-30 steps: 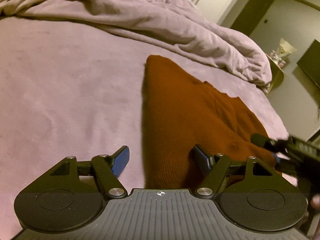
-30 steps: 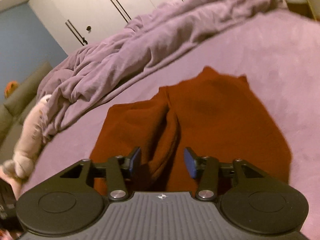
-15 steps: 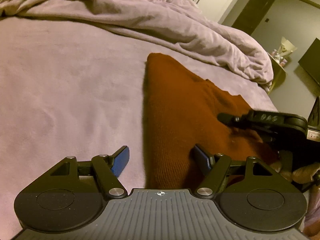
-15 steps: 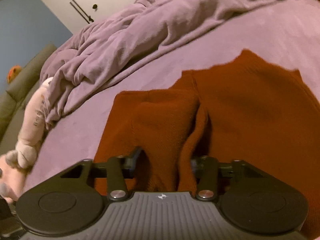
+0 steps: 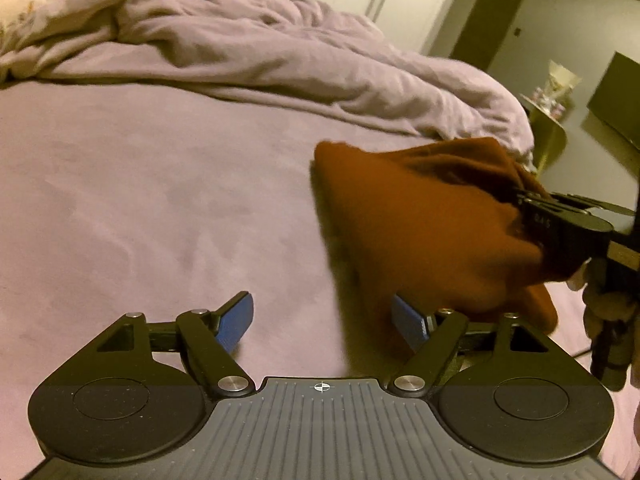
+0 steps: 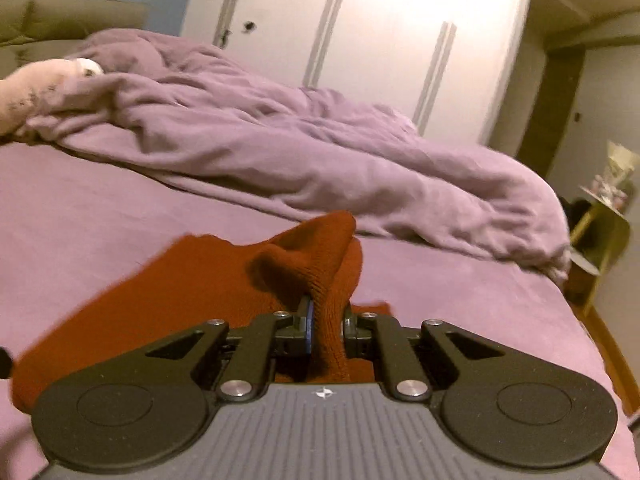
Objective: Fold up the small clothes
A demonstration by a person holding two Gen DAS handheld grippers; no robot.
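Nearest to us, the right gripper has its jaws pinching a bunched ridge of the rust-brown knit garment. The fabric rises between the jaws and drapes away to the left, so that part of the garment is lifted while the rest lies on the bed sheet. We judge the step in hand to be a fold: one edge is gripped and raised, ready to be carried across the remainder.

The left gripper hangs low over the sheet with its jaws spread wide and nothing between them. Its right blue pad sits just beside the near edge of the garment; we cannot tell whether it touches the cloth. From this view the right gripper appears at the far right, with the cloth gathered at it.

For the next move, we judge that the lifted edge should be laid over the flat part, and that the left jaws should pin or grip the near edge so the garment does not slide.

Farther off, the crumpled purple duvet lies across the bed, and white wardrobe doors stand behind it.
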